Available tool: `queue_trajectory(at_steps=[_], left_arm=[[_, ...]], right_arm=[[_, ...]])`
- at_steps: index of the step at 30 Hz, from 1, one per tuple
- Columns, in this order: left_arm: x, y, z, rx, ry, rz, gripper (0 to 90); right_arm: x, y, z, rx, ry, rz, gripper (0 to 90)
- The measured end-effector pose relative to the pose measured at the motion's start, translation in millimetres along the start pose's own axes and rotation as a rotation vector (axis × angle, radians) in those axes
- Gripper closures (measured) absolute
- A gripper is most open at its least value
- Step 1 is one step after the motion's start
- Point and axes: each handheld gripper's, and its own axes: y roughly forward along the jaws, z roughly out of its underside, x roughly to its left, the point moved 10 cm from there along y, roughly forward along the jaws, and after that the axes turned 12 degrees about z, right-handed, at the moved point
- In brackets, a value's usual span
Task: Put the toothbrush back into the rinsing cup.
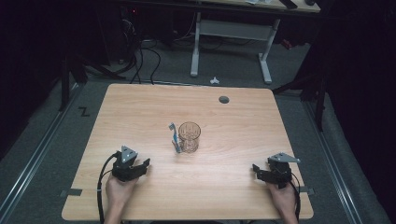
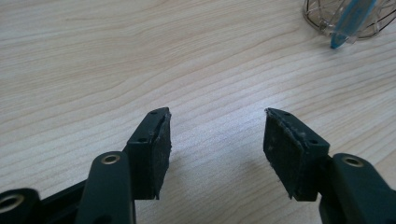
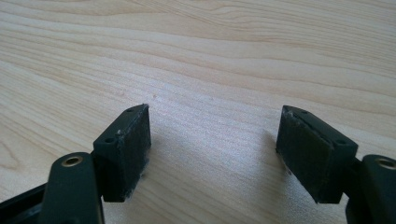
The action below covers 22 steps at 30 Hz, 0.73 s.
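A person sits at a wooden desk [image 1: 140, 112] with a hand-held gripper in each hand, both resting near the front edge. The left hand-held gripper [image 1: 138, 169] lies at the desk's near-left, its jaws wide apart and angled toward the middle; the right hand-held gripper [image 1: 258, 171] lies at the near-right, jaws likewise spread and pointing inward. Nothing sits between either pair of jaws.

At the desk's centre stands a clear patterned glass [image 1: 189, 136], upright, with a blue toothbrush [image 1: 174, 137] lying on the desk close against its left side, bristle end away from the person. Both are well apart from either gripper, the left one being the nearer.

From above, the whole layout reads at once: hands, trailing cables, a round grommet hole [image 1: 224, 99] near the far edge, and a second desk frame [image 1: 231, 35] on the floor beyond. The left gripper view gives what the overhead cannot: the worn black pads [image 2: 161, 151] close up, bare wood grain between them, and at the upper right corner the glass's base [image 2: 322, 18] with the toothbrush's blue handle tip [image 2: 348, 23] in front of it. The right gripper view looks along its own pads [image 3: 135, 140] onto plain wood, with light shadow under each jaw.
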Motion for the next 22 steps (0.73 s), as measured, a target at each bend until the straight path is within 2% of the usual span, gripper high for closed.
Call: queue_trajectory(at_steps=[5, 10, 13, 17, 22], left_arm=[[1.1, 3.7, 3.9, 0.017, -0.002, -0.014, 41.4], [0.6, 4.5, 3.5, 0.025, 0.023, -0.04, 39.9], [1.6, 4.5, 3.7, 0.026, 0.011, -0.047, 38.0], [3.9, 5.0, 4.7, 0.027, -0.037, -0.033, 34.6], [3.3, 5.4, 4.6, 0.026, -0.038, -0.032, 33.2]], right_arm=[[0.0, 0.0, 0.0, 0.0, 0.0, 0.0, 26.5], [0.1, -0.2, 0.1, 0.001, 0.001, 0.0, 26.5], [0.1, -0.2, 0.1, 0.0, 0.001, 0.0, 26.5], [0.1, -0.2, 0.2, 0.001, 0.001, 0.0, 26.5], [0.1, -0.2, 0.1, 0.0, 0.002, 0.001, 26.5]])
